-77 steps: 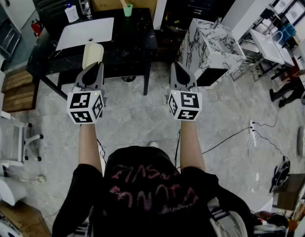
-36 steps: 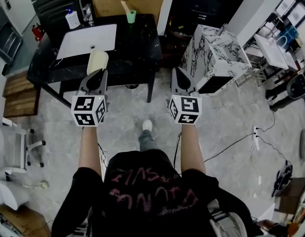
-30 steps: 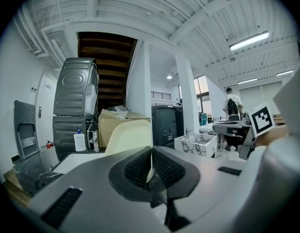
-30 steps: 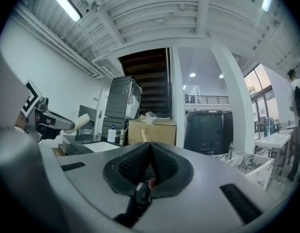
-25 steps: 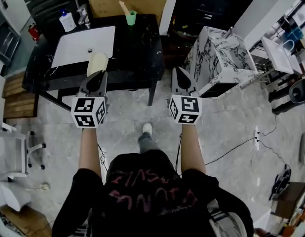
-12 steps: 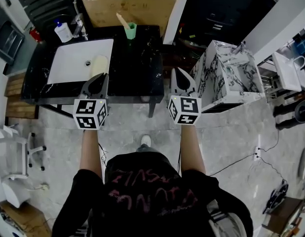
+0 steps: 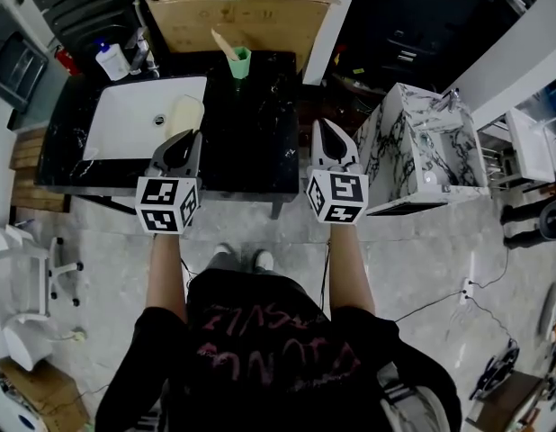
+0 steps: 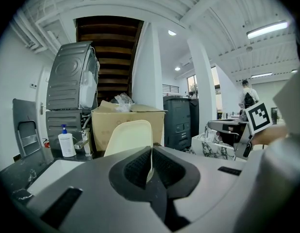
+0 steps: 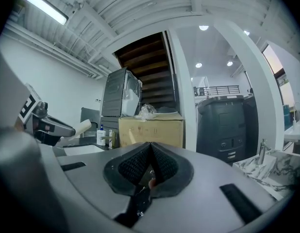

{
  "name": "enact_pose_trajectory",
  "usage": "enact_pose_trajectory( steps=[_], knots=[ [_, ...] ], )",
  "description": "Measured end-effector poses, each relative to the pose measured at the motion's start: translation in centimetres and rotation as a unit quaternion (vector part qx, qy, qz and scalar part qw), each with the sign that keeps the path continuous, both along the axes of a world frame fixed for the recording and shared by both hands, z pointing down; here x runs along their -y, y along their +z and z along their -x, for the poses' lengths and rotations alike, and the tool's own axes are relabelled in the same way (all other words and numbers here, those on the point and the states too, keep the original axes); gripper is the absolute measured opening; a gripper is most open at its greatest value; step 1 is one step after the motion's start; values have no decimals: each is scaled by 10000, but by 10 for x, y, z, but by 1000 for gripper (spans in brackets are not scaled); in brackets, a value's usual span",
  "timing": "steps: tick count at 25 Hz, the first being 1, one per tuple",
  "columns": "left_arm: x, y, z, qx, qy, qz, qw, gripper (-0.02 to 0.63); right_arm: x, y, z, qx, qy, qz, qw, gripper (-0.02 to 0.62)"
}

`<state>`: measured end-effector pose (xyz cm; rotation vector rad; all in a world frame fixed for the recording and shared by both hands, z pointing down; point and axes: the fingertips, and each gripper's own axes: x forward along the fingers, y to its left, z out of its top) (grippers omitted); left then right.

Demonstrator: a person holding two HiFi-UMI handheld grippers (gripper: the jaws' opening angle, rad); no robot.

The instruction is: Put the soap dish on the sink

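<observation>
My left gripper (image 7: 182,139) is shut on a cream soap dish (image 7: 184,115), pinching its near edge; the dish sticks out forward over the right part of the white sink (image 7: 125,126). In the left gripper view the soap dish (image 8: 129,137) stands upright between the closed jaws of the left gripper (image 8: 150,152). My right gripper (image 7: 325,131) is shut with nothing in it, held over the black marble counter (image 7: 255,124) to the right of the sink. The right gripper view shows the right gripper (image 9: 150,152) with its jaws pressed together.
A white soap dispenser (image 7: 110,60) and a tap (image 7: 145,54) stand behind the sink. A green cup (image 7: 239,61) with a stick sits at the counter's back. A cardboard box (image 7: 237,12) lies beyond. A marble block (image 7: 422,151) stands at the right, a white chair (image 7: 22,264) at the left.
The person has walked up to the counter. Both grippers have come forward, and the soap dish now hangs over the sink's right part instead of short of the counter.
</observation>
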<state>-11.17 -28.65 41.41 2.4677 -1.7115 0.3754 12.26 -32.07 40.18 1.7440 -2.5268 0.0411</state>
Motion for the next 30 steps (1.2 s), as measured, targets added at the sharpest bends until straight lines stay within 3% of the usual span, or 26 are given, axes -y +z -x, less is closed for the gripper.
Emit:
enact_pose_trajectory(
  steps=[20, 30],
  knots=[
    [117, 8, 5, -127, 286, 62, 9995, 25, 103, -1, 23, -42, 122, -85, 9999, 14],
    [140, 32, -6, -90, 409, 360, 9985, 25, 124, 3, 21, -35, 171, -36, 9998, 14]
  ],
)
